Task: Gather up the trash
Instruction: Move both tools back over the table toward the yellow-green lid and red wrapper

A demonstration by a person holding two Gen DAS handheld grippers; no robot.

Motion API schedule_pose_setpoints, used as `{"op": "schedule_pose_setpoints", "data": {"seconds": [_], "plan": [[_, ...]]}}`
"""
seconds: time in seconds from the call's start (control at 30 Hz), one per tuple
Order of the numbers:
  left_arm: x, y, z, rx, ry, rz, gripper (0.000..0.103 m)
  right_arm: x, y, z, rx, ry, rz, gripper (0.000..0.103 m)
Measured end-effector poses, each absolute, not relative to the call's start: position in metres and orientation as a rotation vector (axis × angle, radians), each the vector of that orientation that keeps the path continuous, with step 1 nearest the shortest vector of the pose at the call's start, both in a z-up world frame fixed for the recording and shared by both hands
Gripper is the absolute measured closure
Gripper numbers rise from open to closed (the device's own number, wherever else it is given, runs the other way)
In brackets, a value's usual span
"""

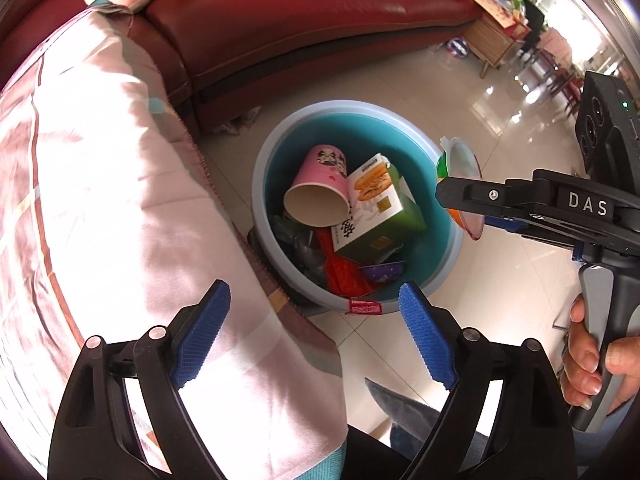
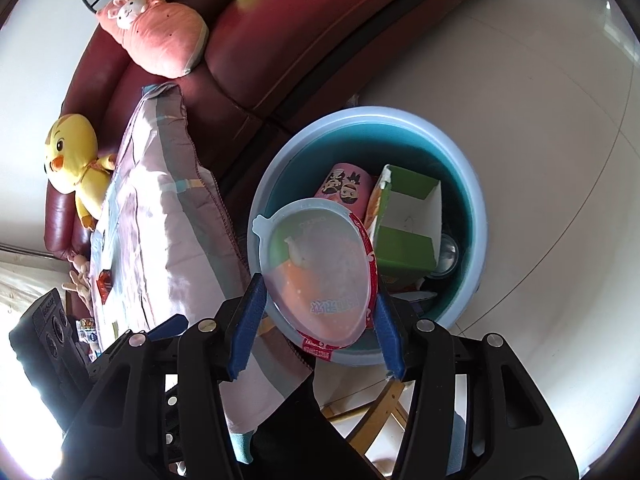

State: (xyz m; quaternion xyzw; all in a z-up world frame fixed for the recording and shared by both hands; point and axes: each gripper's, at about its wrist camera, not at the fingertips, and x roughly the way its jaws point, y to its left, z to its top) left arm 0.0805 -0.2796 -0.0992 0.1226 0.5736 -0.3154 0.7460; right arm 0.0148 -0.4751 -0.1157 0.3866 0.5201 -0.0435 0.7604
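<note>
right wrist view shows the right gripper [image 2: 318, 316] with its blue fingers [image 2: 249, 322] clamped on the sides of a lidded plastic cup [image 2: 320, 268], held tilted over the near rim of the blue basin [image 2: 478, 216] that serves as the trash bin on the floor. the main risk i judge here is a release too early: the cup hangs above the rim rather than the middle, so it could strike the edge and tip out onto the tiles, or roll toward the quilt [image 2: 168, 200] draped just beside the basin. the grip is only on the cup's curved edge, so it could also slip and twist before it is let go. the cup looks light and smooth, with a translucent lid with a small tab, a red printed band round the rim, and green and orange showing through. the basin already holds a pink paper cup [image 1: 316, 192], a green and white carton [image 1: 380, 208] and red wrappers, so the new piece may bounce off them. in the left wrist view the left gripper [image 1: 316, 334] hovers near the basin with its fingers apart and empty.
</note>
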Motion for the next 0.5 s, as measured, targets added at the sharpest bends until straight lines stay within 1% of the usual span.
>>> {"op": "schedule_pose_setpoints", "data": {"seconds": [0.03, 0.1, 0.13, 0.17, 0.4, 0.5], "plan": [[0.081, -0.277, -0.099, 0.265, 1.257, -0.69, 0.016, 0.016, -0.473, -0.116, 0.837, 1.136, -0.095, 0.052], [0.081, -0.273, -0.099, 0.263, 1.254, -0.687, 0.016, 0.017, -0.47, -0.115, 0.831, 1.14, -0.102, 0.043], [0.082, -0.271, -0.099, 0.261, 1.253, -0.686, 0.016, 0.017, -0.468, -0.115, 0.827, 1.142, -0.11, 0.035], [0.082, -0.268, -0.1, 0.257, 1.255, -0.685, 0.016, 0.016, -0.468, -0.115, 0.824, 1.143, -0.121, 0.033], [0.084, -0.253, -0.099, 0.231, 1.255, -0.685, 0.015, 0.011, -0.467, -0.115, 0.842, 1.154, -0.165, 0.028], [0.082, -0.245, -0.097, 0.22, 1.252, -0.684, 0.015, 0.01, -0.462, -0.113, 0.835, 1.158, -0.171, 0.027]]}}
